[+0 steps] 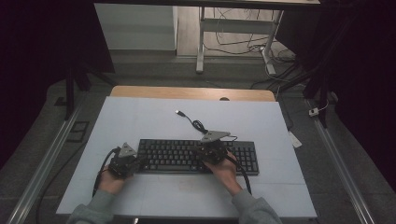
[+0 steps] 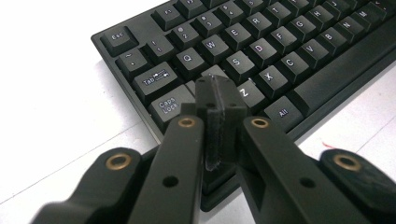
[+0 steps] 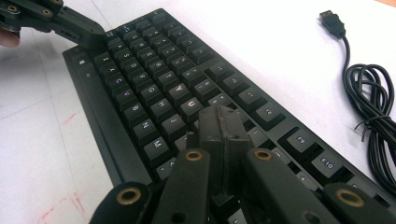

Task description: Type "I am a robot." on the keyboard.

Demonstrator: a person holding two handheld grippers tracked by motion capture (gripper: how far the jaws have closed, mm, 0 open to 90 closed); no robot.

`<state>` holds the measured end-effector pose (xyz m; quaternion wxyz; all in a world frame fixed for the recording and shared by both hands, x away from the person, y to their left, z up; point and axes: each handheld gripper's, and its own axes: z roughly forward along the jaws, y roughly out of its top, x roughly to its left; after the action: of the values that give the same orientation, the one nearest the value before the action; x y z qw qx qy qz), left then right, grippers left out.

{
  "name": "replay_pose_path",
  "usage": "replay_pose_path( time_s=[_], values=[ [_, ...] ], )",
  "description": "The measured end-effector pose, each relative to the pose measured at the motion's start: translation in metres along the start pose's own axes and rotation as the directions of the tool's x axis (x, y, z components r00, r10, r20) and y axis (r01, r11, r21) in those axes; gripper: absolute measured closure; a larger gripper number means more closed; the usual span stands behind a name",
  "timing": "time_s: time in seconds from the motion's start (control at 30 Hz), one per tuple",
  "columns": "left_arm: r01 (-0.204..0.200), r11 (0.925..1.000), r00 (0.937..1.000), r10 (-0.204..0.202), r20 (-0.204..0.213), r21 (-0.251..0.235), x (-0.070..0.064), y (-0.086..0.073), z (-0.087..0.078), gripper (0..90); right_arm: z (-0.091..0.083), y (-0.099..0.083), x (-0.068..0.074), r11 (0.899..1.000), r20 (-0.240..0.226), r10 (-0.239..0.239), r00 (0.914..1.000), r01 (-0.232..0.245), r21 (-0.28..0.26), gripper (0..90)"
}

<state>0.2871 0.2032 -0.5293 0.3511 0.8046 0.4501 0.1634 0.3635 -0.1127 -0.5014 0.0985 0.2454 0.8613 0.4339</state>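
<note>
On the white table (image 1: 140, 196), a rigid black plastic keyboard (image 1: 177, 156); left gripper (image 2: 219, 100) and right gripper (image 3: 219, 126) clenched empty, pressing keys. Likely light; lift by ends.

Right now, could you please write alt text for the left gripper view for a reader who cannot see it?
The left tool, jaws shut together, has its tip over the left end of a black plastic computer keyboard, near the Caps Lock key. The keyboard lies on a white table surface.
</note>
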Motion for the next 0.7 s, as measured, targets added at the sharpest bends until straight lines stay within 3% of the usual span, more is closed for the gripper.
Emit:
replay_pose_path(
  time_s=[0.7],
  values=[
    [0.003, 1.0000, 1.0000, -0.003, 0.001, 0.000, 0.000, 0.000, 0.000, 88.4, 0.029, 0.007, 0.004, 0.998, 0.012, -0.022, 0.9997, 0.022, 0.060, 89.6]
  ],
)
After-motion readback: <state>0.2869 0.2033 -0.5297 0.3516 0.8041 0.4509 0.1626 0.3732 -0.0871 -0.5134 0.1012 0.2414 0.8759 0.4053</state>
